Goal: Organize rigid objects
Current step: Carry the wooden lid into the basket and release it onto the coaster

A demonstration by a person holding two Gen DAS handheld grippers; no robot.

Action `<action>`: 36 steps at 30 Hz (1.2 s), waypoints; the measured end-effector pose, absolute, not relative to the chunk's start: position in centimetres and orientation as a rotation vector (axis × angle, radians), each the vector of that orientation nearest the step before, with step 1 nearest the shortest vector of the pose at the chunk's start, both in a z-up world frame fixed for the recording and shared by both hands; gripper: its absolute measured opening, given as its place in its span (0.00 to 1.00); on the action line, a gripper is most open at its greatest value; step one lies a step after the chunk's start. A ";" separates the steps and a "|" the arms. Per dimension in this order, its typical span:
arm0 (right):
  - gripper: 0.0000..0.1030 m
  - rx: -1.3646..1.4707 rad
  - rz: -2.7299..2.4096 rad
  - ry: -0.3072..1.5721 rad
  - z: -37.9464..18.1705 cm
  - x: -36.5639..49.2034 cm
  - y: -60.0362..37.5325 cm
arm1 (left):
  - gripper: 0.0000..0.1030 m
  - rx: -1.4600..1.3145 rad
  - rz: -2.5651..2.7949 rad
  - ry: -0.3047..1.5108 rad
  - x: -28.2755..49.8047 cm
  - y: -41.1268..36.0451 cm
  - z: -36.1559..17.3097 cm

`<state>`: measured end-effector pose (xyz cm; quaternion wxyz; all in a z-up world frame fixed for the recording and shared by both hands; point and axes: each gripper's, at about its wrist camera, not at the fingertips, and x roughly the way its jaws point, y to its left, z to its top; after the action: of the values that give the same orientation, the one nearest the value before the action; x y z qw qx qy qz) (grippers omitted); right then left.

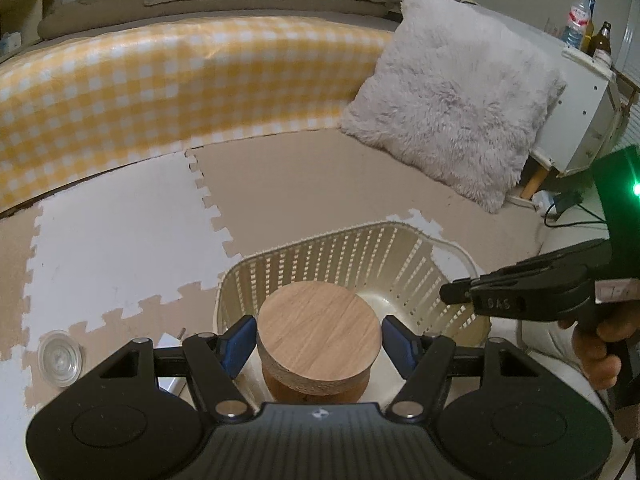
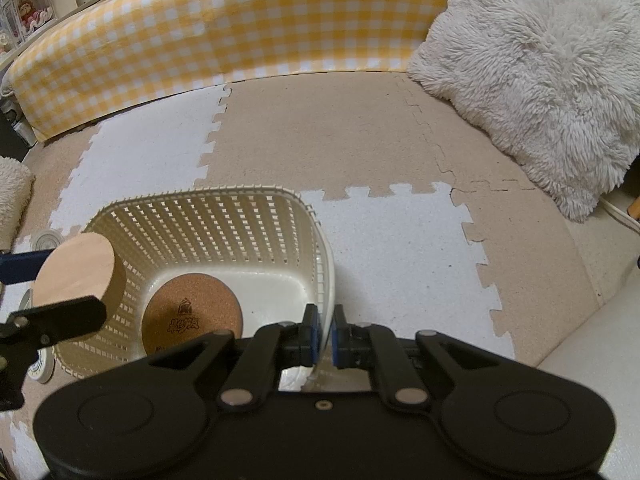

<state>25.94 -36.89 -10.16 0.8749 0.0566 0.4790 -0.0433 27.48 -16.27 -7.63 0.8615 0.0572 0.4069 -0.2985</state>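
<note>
Foam mat [image 2: 360, 140]; only right wrist shows basket's [image 2: 208, 216] cork coaster [image 2: 192, 316].

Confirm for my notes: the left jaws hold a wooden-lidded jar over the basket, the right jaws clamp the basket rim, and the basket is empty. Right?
Not empty. The right wrist view shows a cork coaster lying on the floor of the basket. The rest holds.

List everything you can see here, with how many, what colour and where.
wooden disc: one, light wood, in left tongs over the basket
basket: one, cream, on the mat
cork coaster: one, brown, inside basket
clear lid: one, on mat left of basket
foam mat: beige and white tiles
fluffy cushion: one, white, far right
gingham bolster: one, yellow-white, behind
bottles: several, on a white cabinet
right tongs: black, pinching basket rim
hand: one, holding right tongs
</note>
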 end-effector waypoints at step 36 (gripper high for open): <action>0.07 0.126 -0.086 1.003 -10.2 26.0 -36.9 | 0.92 0.170 -0.632 0.865 26.3 -16.1 -5.8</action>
<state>25.99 -36.89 -10.18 0.8741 0.0605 0.4801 -0.0414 26.33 -16.09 -5.79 0.8565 0.0810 0.4117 -0.3007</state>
